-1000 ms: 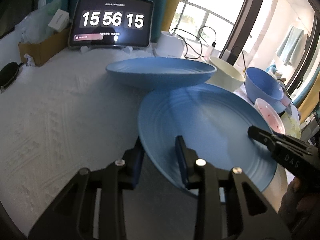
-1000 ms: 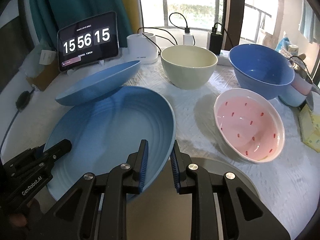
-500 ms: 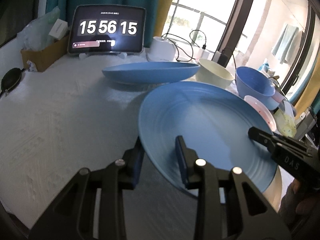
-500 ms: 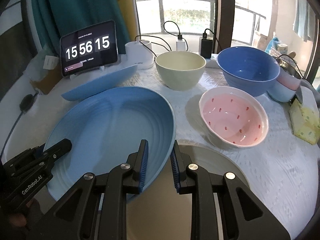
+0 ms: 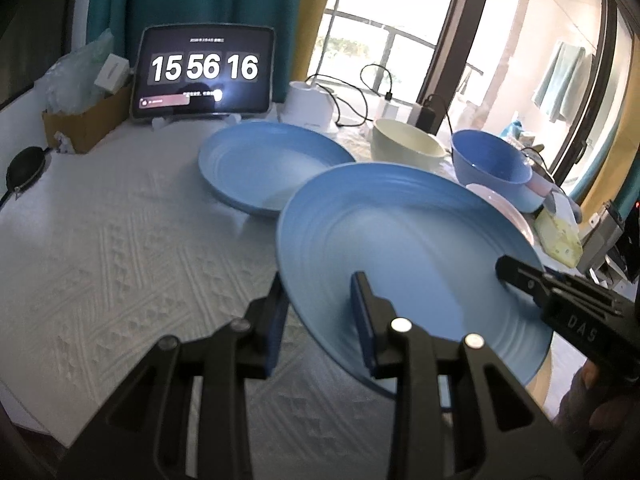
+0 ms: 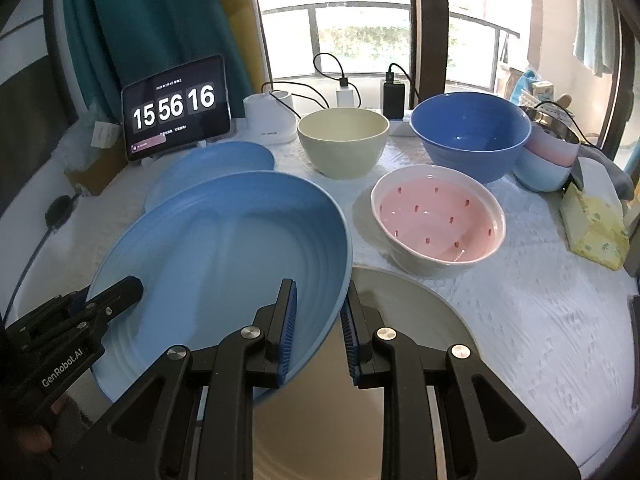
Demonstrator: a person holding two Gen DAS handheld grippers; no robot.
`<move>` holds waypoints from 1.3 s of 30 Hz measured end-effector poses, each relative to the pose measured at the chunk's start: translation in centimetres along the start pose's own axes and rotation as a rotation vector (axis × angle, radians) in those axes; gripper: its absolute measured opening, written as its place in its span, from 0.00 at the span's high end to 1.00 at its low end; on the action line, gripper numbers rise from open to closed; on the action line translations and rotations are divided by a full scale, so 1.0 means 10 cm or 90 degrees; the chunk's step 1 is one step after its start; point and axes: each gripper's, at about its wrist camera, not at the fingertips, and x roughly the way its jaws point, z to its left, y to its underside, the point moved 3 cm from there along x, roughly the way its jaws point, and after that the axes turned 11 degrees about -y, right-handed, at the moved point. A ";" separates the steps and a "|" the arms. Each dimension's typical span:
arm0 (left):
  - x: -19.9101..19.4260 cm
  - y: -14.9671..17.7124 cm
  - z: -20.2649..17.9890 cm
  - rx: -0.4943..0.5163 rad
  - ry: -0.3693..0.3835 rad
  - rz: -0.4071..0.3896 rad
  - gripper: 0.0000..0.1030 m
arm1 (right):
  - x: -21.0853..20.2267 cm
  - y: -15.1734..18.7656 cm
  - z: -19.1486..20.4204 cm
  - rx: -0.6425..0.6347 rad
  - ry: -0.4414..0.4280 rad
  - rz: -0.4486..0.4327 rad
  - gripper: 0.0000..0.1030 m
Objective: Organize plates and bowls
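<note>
A large light blue plate (image 5: 404, 240) (image 6: 224, 248) is held in the air between both grippers. My left gripper (image 5: 320, 316) is shut on its near left rim. My right gripper (image 6: 320, 316) is shut on its right rim. A second blue plate (image 5: 272, 164) (image 6: 216, 164) lies on the table behind it. A cream bowl (image 6: 344, 140), a dark blue bowl (image 6: 468, 132) and a pink spotted bowl (image 6: 438, 216) stand further right. A beige plate (image 6: 400, 360) lies under my right gripper.
A tablet clock (image 6: 176, 108) stands at the back left, beside a white charger (image 6: 270, 118) with cables. A cardboard box (image 5: 84, 120) sits far left. Stacked pastel cups (image 6: 548, 164) and a yellow tissue pack (image 6: 592, 220) are at the right.
Both grippers have lifted the large blue plate higher, and both views now look down more steeply. The second blue plate now shows its inside.
</note>
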 end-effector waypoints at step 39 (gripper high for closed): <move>-0.29 0.30 -0.53 0.093 0.023 0.000 0.69 | -0.49 0.50 -0.41 0.073 0.007 -0.038 0.77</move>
